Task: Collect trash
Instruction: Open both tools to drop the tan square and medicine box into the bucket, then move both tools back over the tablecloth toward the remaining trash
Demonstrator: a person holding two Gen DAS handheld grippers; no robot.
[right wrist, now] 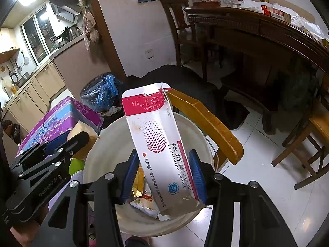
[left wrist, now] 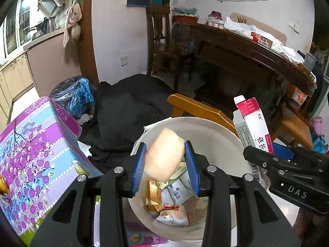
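A white bucket (left wrist: pixel 213 135) used as a trash bin stands on the floor, with wrappers and a yellow carton (left wrist: pixel 153 193) inside. My left gripper (left wrist: pixel 165 166) is shut on a pale spongy block (left wrist: pixel 164 154) and holds it above the bucket's mouth. My right gripper (right wrist: pixel 164 177) is shut on a white and red medicine box (right wrist: pixel 162 142), held upright over the bucket (right wrist: pixel 102 144). The box also shows in the left wrist view (left wrist: pixel 255 129), with the right gripper at the right (left wrist: pixel 287 170).
A purple and blue flowered box (left wrist: pixel 39 154) lies left of the bucket. A yellow wooden chair (left wrist: pixel 201 109) stands behind it. Black cloth (left wrist: pixel 127 111) and a blue bag (left wrist: pixel 76 94) lie beyond. A dark cluttered table (left wrist: pixel 246 47) is at the right.
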